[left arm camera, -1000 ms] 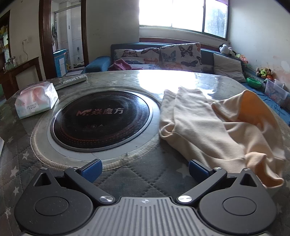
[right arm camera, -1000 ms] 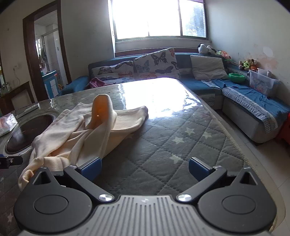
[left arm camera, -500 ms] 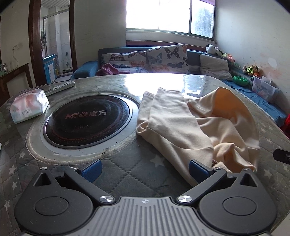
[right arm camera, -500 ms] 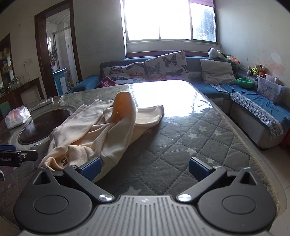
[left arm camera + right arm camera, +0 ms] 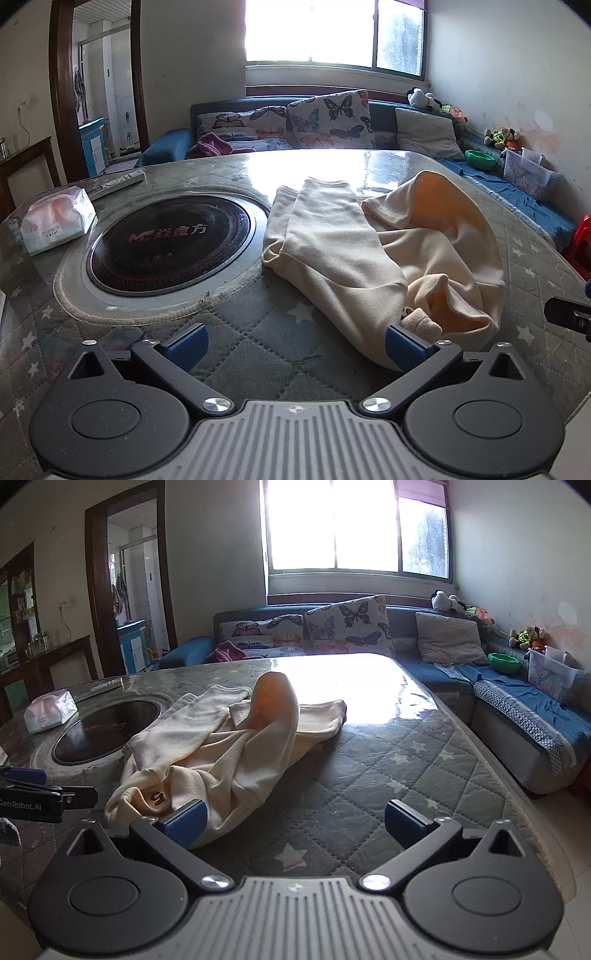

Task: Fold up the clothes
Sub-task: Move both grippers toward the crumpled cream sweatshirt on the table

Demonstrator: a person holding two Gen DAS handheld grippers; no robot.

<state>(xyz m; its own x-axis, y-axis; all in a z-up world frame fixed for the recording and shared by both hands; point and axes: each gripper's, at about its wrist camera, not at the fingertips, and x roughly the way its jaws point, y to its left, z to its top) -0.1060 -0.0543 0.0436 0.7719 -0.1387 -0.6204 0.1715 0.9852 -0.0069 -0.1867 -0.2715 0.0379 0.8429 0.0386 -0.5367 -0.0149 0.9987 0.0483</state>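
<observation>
Garment [image 5: 373, 258] – pale cream, orange-tinted where light shines through. Table cover [image 5: 388, 775] – grey quilted, white stars. Cooktop [image 5: 170, 240] black, reddish lettering. Sofa cushions [image 5: 343, 627] white, butterfly print. Finger pads [image 5: 186, 345] blue.

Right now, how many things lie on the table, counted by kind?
Cream garment: 1
Tissue pack: 1
Remote control: 1
Built-in round cooktop: 1
Total: 4

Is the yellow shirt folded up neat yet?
Not yet. The shirt lies crumpled on the table, with one part humped up and loose wrinkles near the front edge. Neither open gripper holds it.
</observation>
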